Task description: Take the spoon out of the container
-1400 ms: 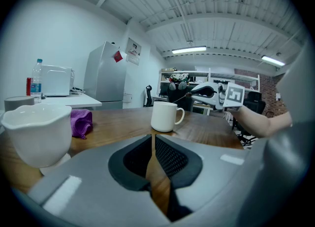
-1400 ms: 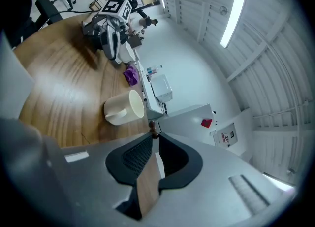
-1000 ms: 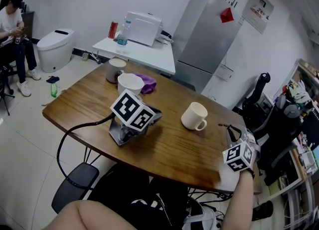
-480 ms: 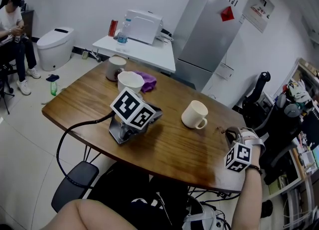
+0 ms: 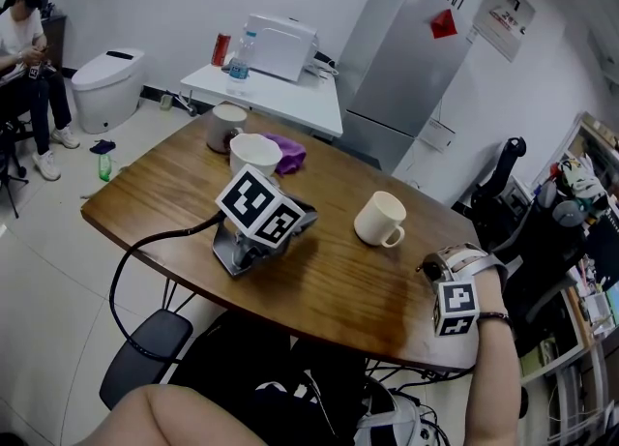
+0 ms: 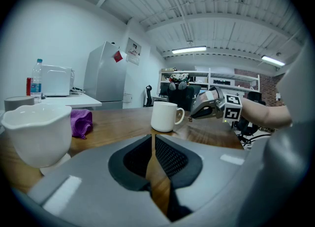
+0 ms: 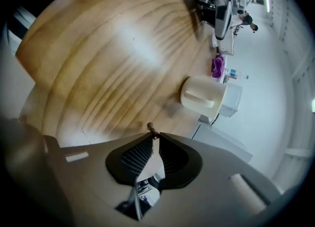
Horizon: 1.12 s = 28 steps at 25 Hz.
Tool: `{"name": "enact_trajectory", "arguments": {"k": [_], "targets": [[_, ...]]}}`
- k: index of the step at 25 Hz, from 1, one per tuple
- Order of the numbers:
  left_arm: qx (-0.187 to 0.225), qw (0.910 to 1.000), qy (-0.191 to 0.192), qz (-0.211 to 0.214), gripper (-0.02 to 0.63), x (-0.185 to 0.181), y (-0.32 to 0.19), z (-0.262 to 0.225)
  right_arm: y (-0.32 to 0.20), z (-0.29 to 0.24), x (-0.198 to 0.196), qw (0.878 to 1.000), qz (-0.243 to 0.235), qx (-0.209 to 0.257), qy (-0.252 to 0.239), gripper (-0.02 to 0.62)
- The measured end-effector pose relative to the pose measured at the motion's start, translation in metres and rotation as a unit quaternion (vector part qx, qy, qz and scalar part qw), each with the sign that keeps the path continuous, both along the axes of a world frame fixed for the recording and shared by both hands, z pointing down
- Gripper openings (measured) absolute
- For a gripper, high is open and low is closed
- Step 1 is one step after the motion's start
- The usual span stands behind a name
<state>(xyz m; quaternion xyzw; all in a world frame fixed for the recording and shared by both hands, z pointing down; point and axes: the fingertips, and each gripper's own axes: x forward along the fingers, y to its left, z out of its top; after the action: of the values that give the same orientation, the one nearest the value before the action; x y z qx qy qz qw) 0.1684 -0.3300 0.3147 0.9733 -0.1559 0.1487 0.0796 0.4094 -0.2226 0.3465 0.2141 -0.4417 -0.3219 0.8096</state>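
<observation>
Clamped narrowly on the spoon [image 7: 150,127], the right gripper [image 7: 154,140] is held near-right of the mug [image 5: 380,219]; the left gripper [image 6: 153,141] is rested on the table [image 5: 160,193], jaws together.

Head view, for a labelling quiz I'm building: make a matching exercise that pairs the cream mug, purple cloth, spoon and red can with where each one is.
Things:
1. cream mug
2. purple cloth
3. spoon
4. red can

Places:
A. on the white desk beyond the table
B. pinched in the right claw
C. upright on the wooden table, nothing touching it
D. next to the white bowl

Pairs: 1-C, 2-D, 3-B, 4-A
</observation>
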Motion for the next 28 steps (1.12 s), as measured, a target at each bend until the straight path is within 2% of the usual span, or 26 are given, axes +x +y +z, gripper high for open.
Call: {"name": "enact_trajectory", "arguments": {"k": [8,15,20,28], "targets": [[0.0,1.0,0.0,0.0,0.021,0.0,0.001,0.0,-0.002,0.014,-0.01,0.998,-0.029,-0.042,0.04,0.046],[0.0,1.0,-0.001,0.0,0.021,0.0,0.001,0.0,-0.007,0.015,-0.011,0.998,-0.029,-0.039,0.031,0.049],[0.0,1.0,-0.001,-0.001,0.021,-0.001,0.001,-0.001,-0.019,0.015,-0.01,0.997,-0.032,-0.047,0.046,0.049],[0.0,1.0,0.0,0.0,0.021,0.0,0.0,-0.001,-0.028,0.016,-0.006,0.992,-0.023,-0.108,0.058,0.051]]}}
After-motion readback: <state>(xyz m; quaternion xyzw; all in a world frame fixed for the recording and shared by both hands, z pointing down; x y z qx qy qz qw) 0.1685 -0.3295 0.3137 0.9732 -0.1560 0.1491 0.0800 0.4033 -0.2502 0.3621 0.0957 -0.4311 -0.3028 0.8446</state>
